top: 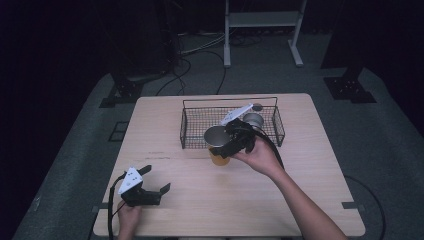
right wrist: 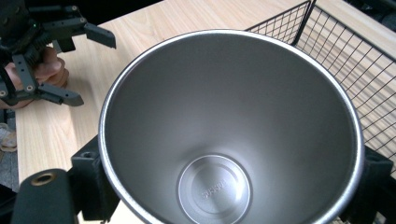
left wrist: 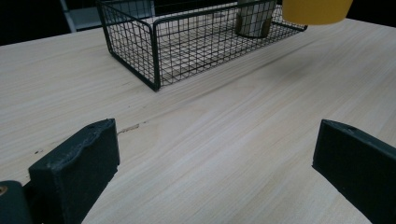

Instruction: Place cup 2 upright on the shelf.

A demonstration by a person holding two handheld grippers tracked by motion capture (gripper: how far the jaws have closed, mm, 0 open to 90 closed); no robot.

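Mid-carry over the surface beside the wire basket: yellow steel-lined cup clamped upright in the right gripper jaws, next needing lift over the rim; left gripper jaws apart, empty.

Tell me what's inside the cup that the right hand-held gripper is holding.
Nothing: the steel-lined cup held by the right hand-held gripper shows bare walls and an embossed round base. The embossed lettering is too blurred to read.
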